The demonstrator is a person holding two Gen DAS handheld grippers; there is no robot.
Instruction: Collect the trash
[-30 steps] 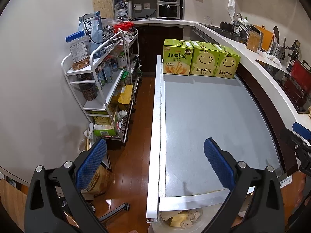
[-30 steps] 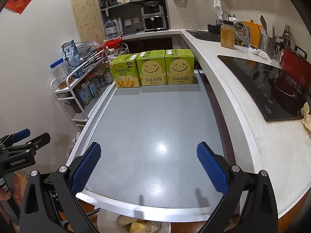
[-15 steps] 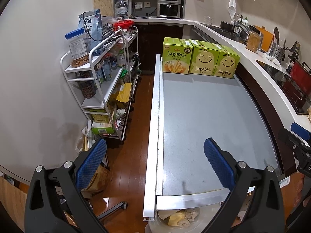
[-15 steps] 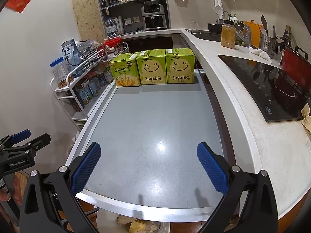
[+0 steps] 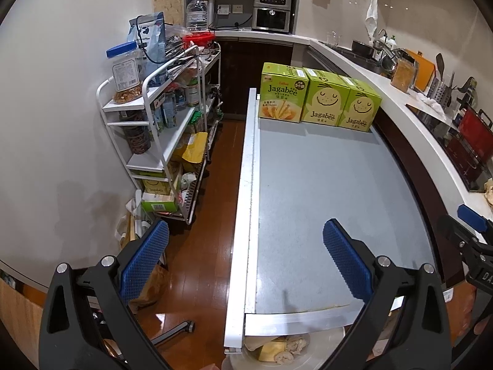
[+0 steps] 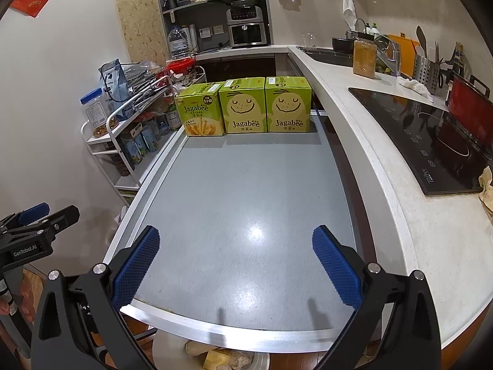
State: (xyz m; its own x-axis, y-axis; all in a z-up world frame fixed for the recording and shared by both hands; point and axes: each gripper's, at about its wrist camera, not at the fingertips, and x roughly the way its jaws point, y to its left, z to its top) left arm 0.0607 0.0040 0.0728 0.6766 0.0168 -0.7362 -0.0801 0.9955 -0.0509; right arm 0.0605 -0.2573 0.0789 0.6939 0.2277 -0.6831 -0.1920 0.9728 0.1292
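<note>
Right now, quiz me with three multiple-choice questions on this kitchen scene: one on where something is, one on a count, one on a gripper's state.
1. Where do the Jagabee boxes stand?
A. far end of the grey table
B. on the cooktop
C. on the floor

2. How many Jagabee boxes are there?
A. two
B. three
C. five

3. How is the right gripper?
A. shut on a box
B. shut on nothing
C. open, holding nothing

Answers:
1. A: they line the table's far edge.
2. B: three green boxes sit side by side.
3. C: its blue pads stand wide apart over bare table.
</note>
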